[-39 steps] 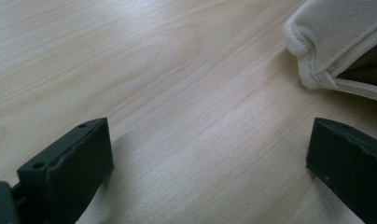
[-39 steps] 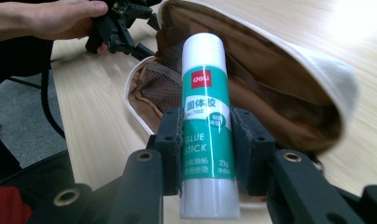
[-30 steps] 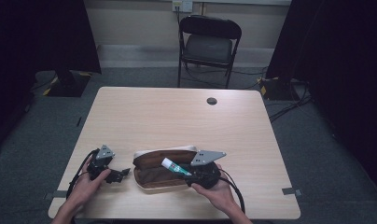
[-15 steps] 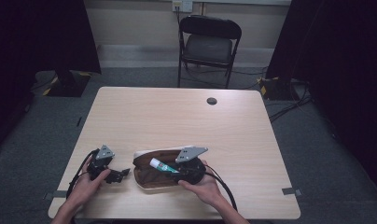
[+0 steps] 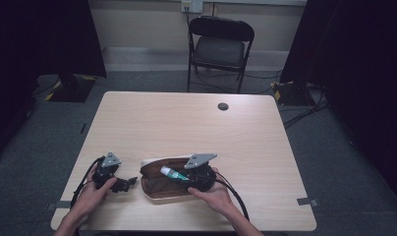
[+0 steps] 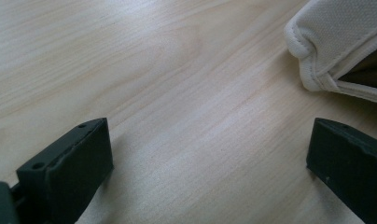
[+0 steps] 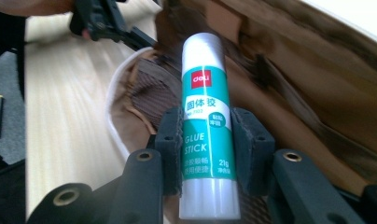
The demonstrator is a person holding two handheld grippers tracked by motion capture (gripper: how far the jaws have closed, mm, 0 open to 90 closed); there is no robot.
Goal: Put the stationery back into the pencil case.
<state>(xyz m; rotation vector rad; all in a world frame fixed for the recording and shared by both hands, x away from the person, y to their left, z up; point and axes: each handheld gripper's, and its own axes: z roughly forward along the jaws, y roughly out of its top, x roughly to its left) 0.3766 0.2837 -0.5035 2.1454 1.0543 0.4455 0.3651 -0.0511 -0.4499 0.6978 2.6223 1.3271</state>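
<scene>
Your right claw is clamping the glue stick, holding it over the open pouch at the bench's near edge. Your left claw is sitting wide open, gripping nothing, just beside the pouch's end; far bench half is lying free.

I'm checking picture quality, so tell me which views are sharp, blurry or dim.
High view: dim room, table evenly lit, small but clear. Left gripper view: wood grain sharp, near jaws soft. Right gripper view: glue stick label crisp, pouch behind it blurred.
</scene>
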